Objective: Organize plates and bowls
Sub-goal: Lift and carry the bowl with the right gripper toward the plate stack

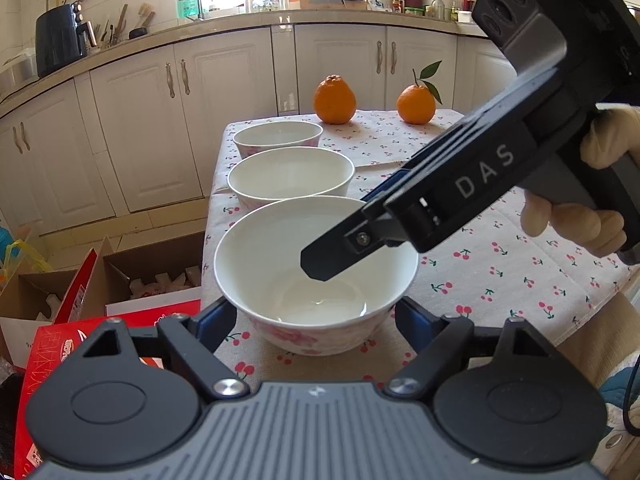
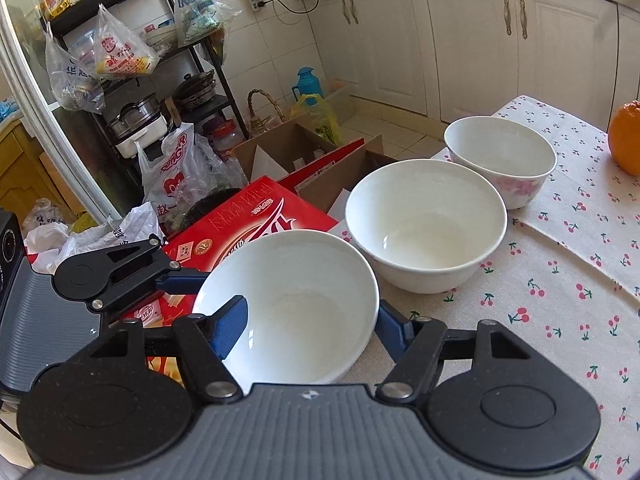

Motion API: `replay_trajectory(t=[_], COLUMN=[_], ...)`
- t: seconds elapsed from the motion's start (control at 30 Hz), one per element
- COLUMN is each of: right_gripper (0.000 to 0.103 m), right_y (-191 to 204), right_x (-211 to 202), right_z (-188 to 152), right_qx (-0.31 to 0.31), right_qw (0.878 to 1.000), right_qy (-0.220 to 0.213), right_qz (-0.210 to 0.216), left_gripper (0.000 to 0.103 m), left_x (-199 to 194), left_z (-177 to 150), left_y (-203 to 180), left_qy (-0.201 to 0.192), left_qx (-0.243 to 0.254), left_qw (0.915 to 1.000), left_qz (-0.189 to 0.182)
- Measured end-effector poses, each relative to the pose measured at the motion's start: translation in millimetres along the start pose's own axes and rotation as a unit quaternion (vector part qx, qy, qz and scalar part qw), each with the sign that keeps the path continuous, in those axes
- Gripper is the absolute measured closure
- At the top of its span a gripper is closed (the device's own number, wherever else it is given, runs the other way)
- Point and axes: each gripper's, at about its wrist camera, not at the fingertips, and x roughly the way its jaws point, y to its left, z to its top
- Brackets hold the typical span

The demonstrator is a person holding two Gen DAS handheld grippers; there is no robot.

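Your left gripper [image 1: 316, 316] is closed on the outer walls of the nearest bowl [image 1: 316, 264], which stands upright at the near left edge of the bench [image 1: 520, 280]. Your right gripper [image 2: 308, 326] pinches that bowl's rim, one finger inside and one outside. Three bowls run in a row from near to far; middle bowl [image 2: 426, 226] and far bowl [image 2: 500, 158] also open upward. All three are empty.

Before me: three bowls, near [image 1: 316, 276], middle [image 1: 291, 178] and far [image 1: 278, 138]; two oranges, one plain [image 1: 334, 100], one with leaves [image 1: 416, 104]; one tablecloth [image 1: 500, 264]; my two grippers, left [image 1: 316, 320] and right [image 2: 308, 320].
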Motion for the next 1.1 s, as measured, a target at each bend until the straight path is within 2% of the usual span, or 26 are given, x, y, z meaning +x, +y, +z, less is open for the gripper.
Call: replay_trajectory(t=[0.23,0.67,1.1], right_gripper=[0.029,0.028,0.028], right_y=[-6.6,-37.8,-71.8], right_x=[-27.8,-78.6,-103.9], right_z=[-12.3,-47.4,-74.0], right_qx=[0.013,0.064,0.107], right_qw=[1.000,0.994,0.985], right_qy=[-0.019,-0.050,-0.061], right_qz=[-0.020,-0.073,-0.119], left_gripper=[0.017,0.017,0.017], left_x=[-1.0,20.9,48.5], left_z=[8.9,28.3,44.7], left_y=[-16.5,-63.4,-100.2], left_qy=[-0.007,-0.011,-0.008], left_qx=[0.018,0.059,0.084], left_qw=[0.9996,0.9947,0.9879], left_qz=[-0.021,-0.083,-0.130])
